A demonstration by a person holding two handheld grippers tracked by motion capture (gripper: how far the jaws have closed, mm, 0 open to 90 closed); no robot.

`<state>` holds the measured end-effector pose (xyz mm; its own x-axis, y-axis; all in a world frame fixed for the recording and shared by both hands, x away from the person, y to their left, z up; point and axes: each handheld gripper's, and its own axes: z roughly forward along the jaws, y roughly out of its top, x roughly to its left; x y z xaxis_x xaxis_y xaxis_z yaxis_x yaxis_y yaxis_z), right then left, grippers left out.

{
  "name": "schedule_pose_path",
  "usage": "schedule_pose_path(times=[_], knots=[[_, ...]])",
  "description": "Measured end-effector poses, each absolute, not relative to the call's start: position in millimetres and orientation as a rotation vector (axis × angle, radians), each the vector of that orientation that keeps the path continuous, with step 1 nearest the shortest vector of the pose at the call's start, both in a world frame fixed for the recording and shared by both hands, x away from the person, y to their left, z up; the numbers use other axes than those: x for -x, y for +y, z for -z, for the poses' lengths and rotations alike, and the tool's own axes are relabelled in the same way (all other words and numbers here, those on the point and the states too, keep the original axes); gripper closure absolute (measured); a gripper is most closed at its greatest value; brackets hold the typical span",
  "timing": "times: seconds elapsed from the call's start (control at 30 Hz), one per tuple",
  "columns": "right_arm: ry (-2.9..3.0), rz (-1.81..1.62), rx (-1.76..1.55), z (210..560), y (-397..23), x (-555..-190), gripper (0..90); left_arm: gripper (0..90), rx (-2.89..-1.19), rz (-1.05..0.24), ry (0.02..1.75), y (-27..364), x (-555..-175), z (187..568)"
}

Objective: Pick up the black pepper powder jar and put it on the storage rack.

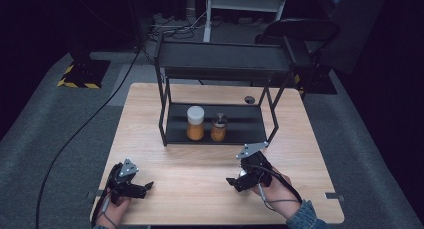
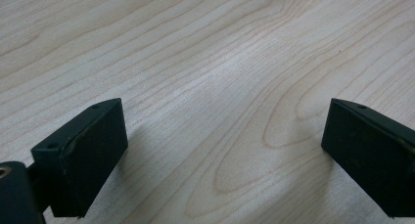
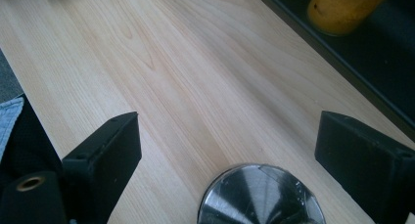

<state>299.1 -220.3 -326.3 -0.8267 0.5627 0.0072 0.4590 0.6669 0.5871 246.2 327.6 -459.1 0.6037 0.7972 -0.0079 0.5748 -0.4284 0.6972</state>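
My right gripper (image 3: 227,136) is open, its black jaws far apart just above the wooden table (image 1: 200,189). A round shiny metal lid (image 3: 262,197) lies low between the jaws, and a gap shows between it and the left jaw. In the high view this gripper (image 1: 235,181) is at the front right of the table, in front of the black rack (image 1: 215,134). My left gripper (image 1: 142,187) rests at the front left. It (image 2: 222,131) is open over bare wood, with nothing between its fingers.
On the rack's lower shelf stand a white-lidded jar of orange contents (image 1: 195,123) and a smaller orange jar (image 1: 218,127). The orange jar (image 3: 342,9) also shows beyond the right jaw. The rack's upper shelf (image 1: 222,59) overhangs them. A cable hole (image 1: 249,99) sits behind.
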Motion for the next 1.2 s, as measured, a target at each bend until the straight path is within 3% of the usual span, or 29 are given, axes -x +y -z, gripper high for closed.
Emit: schedule_pose_path(times=[0.6, 1.2], knots=[[2.739, -0.82, -0.86, 347, -225, -300, 12.8, 3.3, -2.159, -0.428, 1.078, 328, -246, 459], [2.792, -0.723, -0.862, 365, -225, -312, 27.4, 3.3, -2.159, -0.428, 1.077, 328, -246, 459]])
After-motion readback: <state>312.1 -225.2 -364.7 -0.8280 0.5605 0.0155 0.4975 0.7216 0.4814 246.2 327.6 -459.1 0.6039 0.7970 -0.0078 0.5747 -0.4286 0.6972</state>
